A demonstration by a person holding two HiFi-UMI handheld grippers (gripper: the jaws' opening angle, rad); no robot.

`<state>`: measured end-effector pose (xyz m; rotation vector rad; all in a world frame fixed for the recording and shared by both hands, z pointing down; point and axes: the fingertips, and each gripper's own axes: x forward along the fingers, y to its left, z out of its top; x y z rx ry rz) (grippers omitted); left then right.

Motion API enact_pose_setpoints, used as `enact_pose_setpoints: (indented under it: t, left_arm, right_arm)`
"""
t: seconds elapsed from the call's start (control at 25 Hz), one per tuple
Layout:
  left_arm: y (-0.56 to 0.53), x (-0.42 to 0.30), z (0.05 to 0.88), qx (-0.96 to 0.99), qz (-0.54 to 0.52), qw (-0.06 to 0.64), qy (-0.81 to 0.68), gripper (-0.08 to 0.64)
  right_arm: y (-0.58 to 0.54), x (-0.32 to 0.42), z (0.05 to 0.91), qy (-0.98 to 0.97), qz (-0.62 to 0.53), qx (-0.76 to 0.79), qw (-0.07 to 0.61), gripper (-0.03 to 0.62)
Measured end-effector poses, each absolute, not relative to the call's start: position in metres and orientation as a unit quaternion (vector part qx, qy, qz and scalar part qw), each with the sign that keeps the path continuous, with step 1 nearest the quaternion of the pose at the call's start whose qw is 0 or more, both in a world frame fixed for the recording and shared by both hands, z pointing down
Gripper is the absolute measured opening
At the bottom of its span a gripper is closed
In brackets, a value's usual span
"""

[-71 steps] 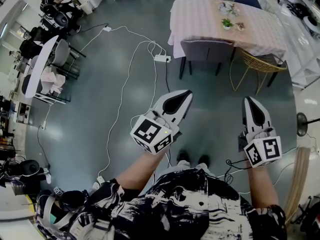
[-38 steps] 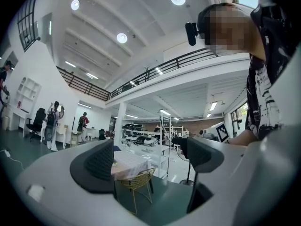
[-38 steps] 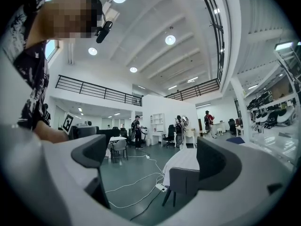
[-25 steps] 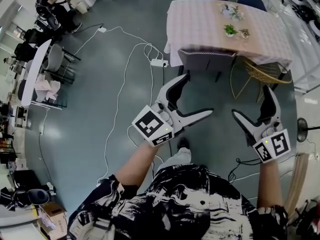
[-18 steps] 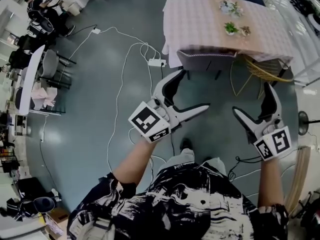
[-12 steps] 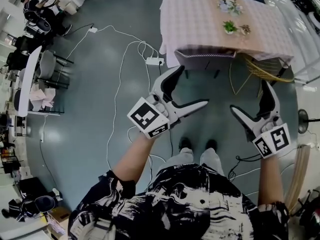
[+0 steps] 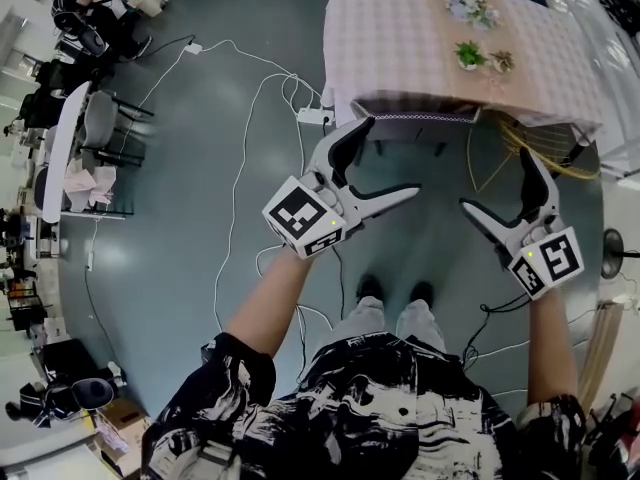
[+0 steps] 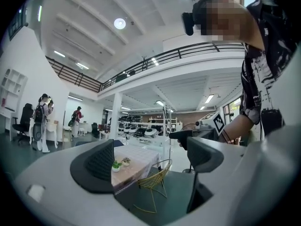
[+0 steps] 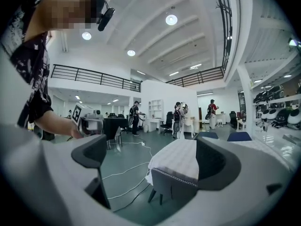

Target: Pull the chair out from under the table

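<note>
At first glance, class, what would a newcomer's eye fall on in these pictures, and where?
The left gripper and right gripper, both white with jaws wide apart, fill the foreground of the head view. Ahead stands a pink checked-cloth table, a dark grey upholstered chair tucked under its near edge. White cables trail to its left.

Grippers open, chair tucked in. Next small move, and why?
Probably advance the left gripper and right gripper toward the grey chair and its backrest: both hang open and empty, short of the chair, which sits tucked under the near edge of the table.
</note>
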<state>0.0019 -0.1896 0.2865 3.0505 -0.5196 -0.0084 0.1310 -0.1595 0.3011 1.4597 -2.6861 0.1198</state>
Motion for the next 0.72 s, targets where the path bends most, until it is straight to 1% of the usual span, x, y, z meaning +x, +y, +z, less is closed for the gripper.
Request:
enact_pose_setpoints:
  t: [0.16,0.32,0.4,0.52,0.6,0.72]
  left_arm:
    - [-0.228,0.018,0.320,0.986,0.038,0.010,-0.162,0.462]
    - [-0.275,0.039,0.372,0.981,0.116,-0.019,-0.151,0.462]
    - [-0.300,0.048,0.405,0.973,0.172,-0.048,-0.142,0.460]
    - [-0.335,0.056,0.467,0.953,0.267,-0.079,-0.122,0.460]
    - [-0.353,0.056,0.508,0.937,0.320,-0.085,-0.109,0.460]
    - [-0.372,0.057,0.557,0.920,0.371,-0.085,-0.092,0.460]
  right_arm:
    - [-0.196,0.141,0.333,-0.882,0.030,0.462,0.088,0.543]
    - [-0.243,0.146,0.379,-0.883,-0.010,0.434,0.177,0.543]
    - [-0.268,0.149,0.409,-0.880,-0.031,0.411,0.238,0.543]
    - [-0.306,0.158,0.465,-0.859,-0.059,0.365,0.354,0.541]
    - [-0.326,0.166,0.502,-0.838,-0.071,0.336,0.424,0.541]
    - [-0.348,0.168,0.552,-0.816,-0.084,0.286,0.496,0.541]
